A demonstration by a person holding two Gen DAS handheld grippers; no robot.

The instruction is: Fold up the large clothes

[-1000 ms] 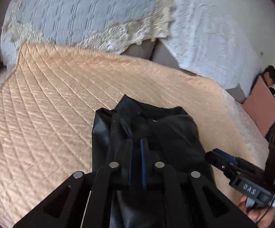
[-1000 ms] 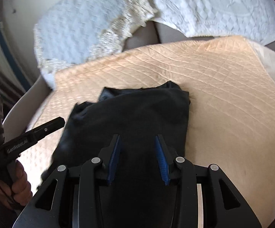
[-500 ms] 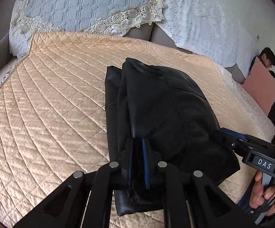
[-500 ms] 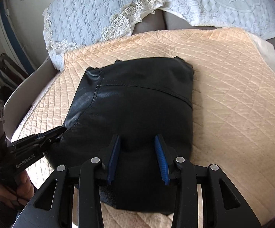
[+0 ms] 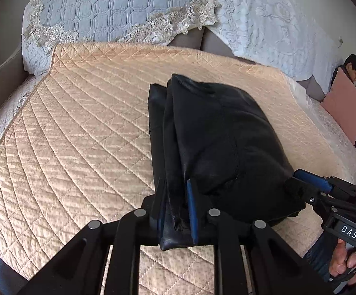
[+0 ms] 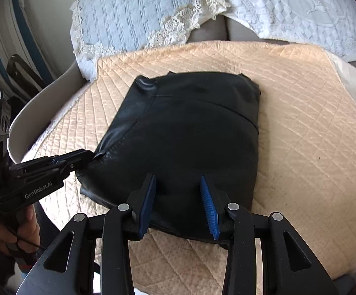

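- Left claw (image 5: pixel 178 205) has just been easing open, my folded black leather-look garment (image 6: pixel 187 132) bunched between its pads; whether they grip, I cannot tell.
- Right claw (image 6: pixel 179 202) gapes over its six-o'clock hem on the quilted peach bedspread (image 6: pixel 300 127).
- Thick, slick, springy, I judge; pinch stacked edges.

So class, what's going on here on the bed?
A person with a handheld gripper in each hand is folding a black leather-like garment on a peach quilt. The left gripper has the folded near corner between its jaws, which have just been opening. The right gripper hovers open at the near edge.
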